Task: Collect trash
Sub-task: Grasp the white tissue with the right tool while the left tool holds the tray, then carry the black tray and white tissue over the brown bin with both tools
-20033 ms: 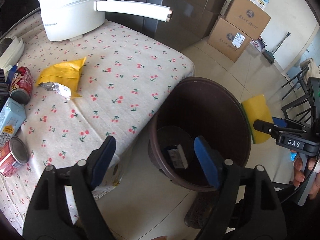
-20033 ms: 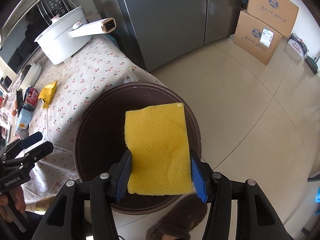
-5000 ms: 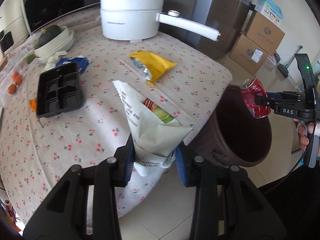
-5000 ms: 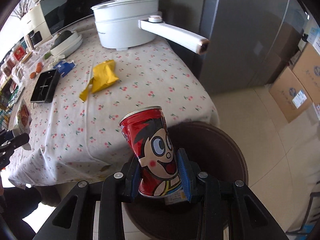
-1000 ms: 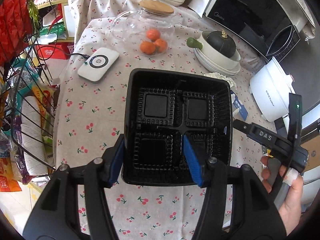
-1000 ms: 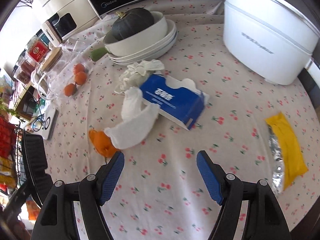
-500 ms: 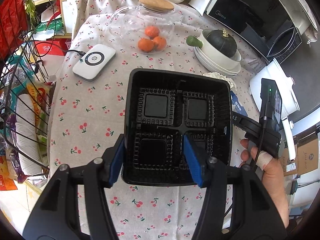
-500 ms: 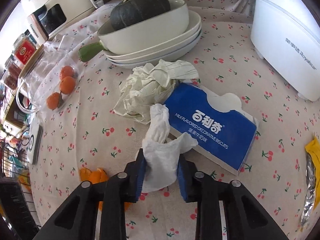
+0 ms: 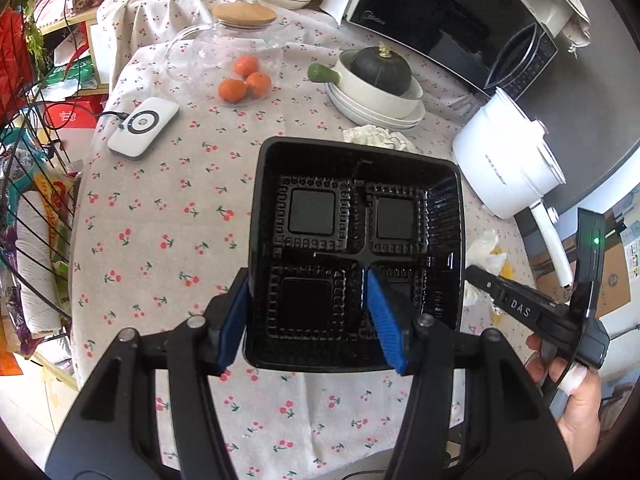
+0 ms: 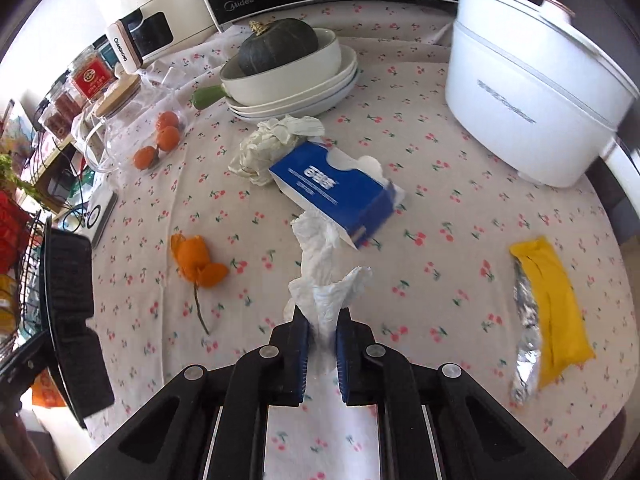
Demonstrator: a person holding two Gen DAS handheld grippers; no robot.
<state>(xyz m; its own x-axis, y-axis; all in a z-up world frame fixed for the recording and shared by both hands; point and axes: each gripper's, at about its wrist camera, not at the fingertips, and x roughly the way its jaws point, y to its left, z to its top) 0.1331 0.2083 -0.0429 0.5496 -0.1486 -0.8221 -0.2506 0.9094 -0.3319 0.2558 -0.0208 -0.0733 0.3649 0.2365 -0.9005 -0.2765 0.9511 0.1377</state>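
Note:
My left gripper point(image 9: 310, 316) is shut on the near rim of a black plastic tray point(image 9: 354, 216) with four compartments, held above the table. The tray also shows at the left edge of the right wrist view point(image 10: 70, 300). My right gripper point(image 10: 322, 336) is shut on a crumpled white tissue point(image 10: 324, 276), lifted above the cloth. Loose on the table lie a blue biscuit box point(image 10: 340, 192), a crumpled paper wad point(image 10: 272, 140), orange peel point(image 10: 198, 264) and a yellow foil wrapper point(image 10: 550, 304).
A white electric pot point(image 10: 528, 68) stands at the right. A bowl with a dark squash point(image 10: 280, 64) sits on stacked plates at the back. A glass jar with oranges point(image 10: 160, 140), a white charger point(image 9: 142, 126), a microwave point(image 9: 448, 20) and a wire rack point(image 9: 24, 200) are at the far and left sides.
My right gripper closed on the white tissue and has lifted it back away from the blue box. My left gripper still holds the black tray, now slightly higher.

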